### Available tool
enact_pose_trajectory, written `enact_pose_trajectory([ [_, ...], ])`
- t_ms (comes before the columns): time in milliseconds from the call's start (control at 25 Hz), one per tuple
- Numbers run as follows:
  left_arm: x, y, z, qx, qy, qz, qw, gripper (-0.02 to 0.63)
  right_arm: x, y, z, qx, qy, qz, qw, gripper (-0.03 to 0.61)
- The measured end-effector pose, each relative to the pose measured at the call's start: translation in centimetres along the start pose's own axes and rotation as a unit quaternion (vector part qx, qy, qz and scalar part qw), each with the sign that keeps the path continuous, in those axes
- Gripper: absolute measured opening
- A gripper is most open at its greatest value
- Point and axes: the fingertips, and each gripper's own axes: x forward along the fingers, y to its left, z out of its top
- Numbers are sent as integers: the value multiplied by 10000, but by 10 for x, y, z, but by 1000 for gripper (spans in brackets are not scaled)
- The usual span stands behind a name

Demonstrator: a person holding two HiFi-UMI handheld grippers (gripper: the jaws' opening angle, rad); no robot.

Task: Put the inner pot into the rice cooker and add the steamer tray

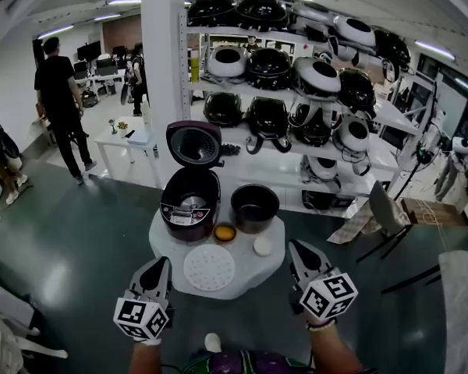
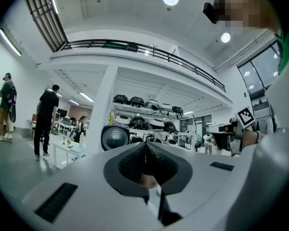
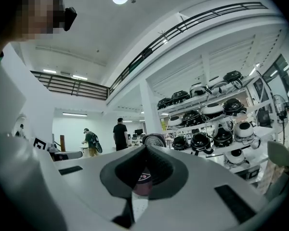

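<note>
**A:** Where is the inner pot?

**B:** The inner pot (image 1: 255,206) stands upright on the round white surface (image 1: 253,275), just right of the rice cooker (image 1: 190,202) and not in it. It is dark, deep and round, with its mouth open upward.

**A:** And the cooker?

**B:** It has a dark red body, and its lid (image 1: 193,142) stands raised at the back. The hollow inside shows a silvery floor.

**A:** The steamer tray?

**B:** The steamer tray (image 1: 209,267) is a flat white disc full of small holes. It lies at the near edge, in front of the cooker. Beyond it sit a small orange cup (image 1: 225,232) and a little white round piece (image 1: 263,245).

**A:** What about the tongs?

**B:** The left tongs (image 1: 162,263) and right tongs (image 1: 295,246) are both pressed together with nothing between them. They hover at the near edge, one on either side of the tray, and touch nothing.
</note>
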Motion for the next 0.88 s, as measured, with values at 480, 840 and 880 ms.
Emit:
enact_pose_trajectory([
  [480,76,111,7,-25,103,-239,9997,23,126,17,-8,-37,53,-195,9998,5],
  [840,126,115,-15,-188,295,-614,9975,23,153,-13,-24,33,189,-441,9988,6],
  [880,131,113,-18,-182,320,-657,9972,23,155,-17,-26,35,205,-436,9988,6],
])
